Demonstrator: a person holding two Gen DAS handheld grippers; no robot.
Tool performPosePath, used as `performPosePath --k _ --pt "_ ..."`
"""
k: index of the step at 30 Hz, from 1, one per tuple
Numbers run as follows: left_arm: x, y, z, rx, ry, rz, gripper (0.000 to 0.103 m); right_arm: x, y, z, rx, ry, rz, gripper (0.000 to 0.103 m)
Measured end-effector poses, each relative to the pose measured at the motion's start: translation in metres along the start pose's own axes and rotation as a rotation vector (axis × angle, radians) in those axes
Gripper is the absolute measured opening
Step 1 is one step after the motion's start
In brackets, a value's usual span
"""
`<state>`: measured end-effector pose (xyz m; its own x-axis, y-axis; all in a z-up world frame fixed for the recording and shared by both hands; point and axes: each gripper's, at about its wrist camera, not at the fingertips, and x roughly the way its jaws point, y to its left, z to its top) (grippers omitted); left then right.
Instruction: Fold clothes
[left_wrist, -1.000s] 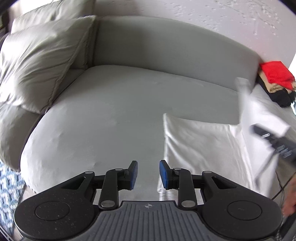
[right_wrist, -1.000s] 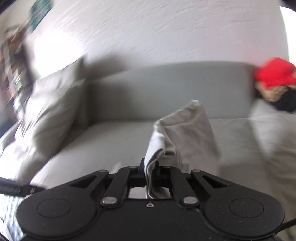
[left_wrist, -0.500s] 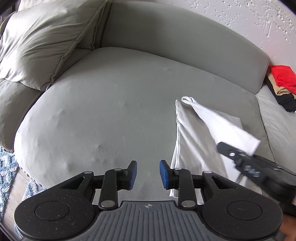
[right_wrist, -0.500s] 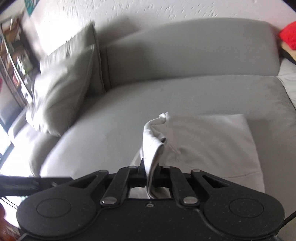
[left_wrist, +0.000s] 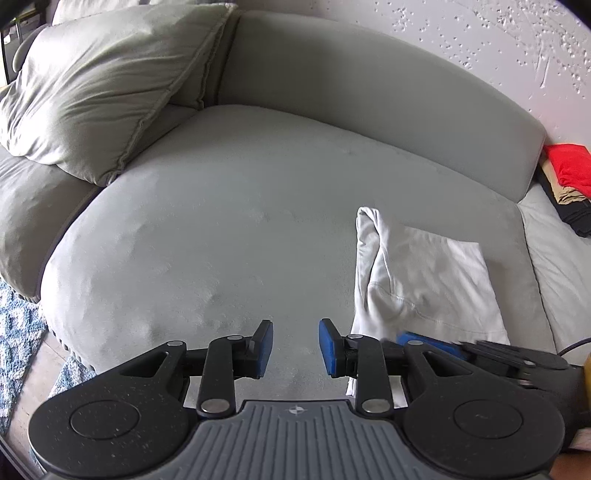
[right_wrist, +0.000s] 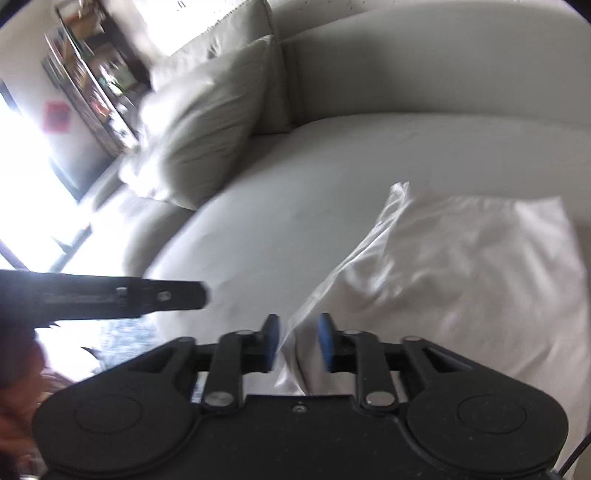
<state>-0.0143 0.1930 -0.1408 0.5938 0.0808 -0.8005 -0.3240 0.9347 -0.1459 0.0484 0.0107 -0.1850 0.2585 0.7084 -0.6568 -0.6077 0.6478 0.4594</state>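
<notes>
**Fold laid down, both tongs free**

The white garment (left_wrist: 424, 273) lies folded on the sofa seat (left_wrist: 240, 240) at four o'clock. The right gripper (right_wrist: 297, 341) gapes over its near edge, seemingly empty; the left gripper (left_wrist: 295, 347) waits wide, holding nothing.

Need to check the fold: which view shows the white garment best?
Left wrist: the white garment is sharp, its edges and hem seam visible on the sofa. Right wrist shows it closer but motion-blurred, near edge behind the right gripper.

Folded garment (left_wrist: 436, 273) on sofa seat (left_wrist: 229, 236), right of cushion (left_wrist: 99, 92).
</notes>
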Motion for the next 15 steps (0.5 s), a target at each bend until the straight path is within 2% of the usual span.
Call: performPosePath --k 3,4,5,9,12,15 --pt "0.002 -0.003 -0.001 0.009 0.009 -0.035 0.022 -0.03 -0.021 0.001 0.04 -0.026 -0.035 0.028" --pt "0.004 -0.007 0.0 0.019 0.017 -0.054 0.014 -0.04 -0.03 0.002 0.057 -0.031 -0.049 0.028" --pt "0.007 -0.012 0.002 0.038 0.025 -0.076 0.01 -0.05 -0.039 0.002 0.074 -0.035 -0.063 0.028" --pt "0.026 -0.049 0.01 0.17 0.081 -0.144 0.006 -0.076 -0.063 -0.001 0.06 -0.018 -0.209 0.024" --pt "0.054 -0.075 0.014 0.257 0.173 -0.121 0.006 -0.08 -0.077 -0.005 0.046 0.038 -0.286 0.024" --pt "0.084 -0.089 0.013 0.317 0.255 -0.03 0.006 -0.076 -0.084 -0.012 0.043 0.07 -0.313 0.024"
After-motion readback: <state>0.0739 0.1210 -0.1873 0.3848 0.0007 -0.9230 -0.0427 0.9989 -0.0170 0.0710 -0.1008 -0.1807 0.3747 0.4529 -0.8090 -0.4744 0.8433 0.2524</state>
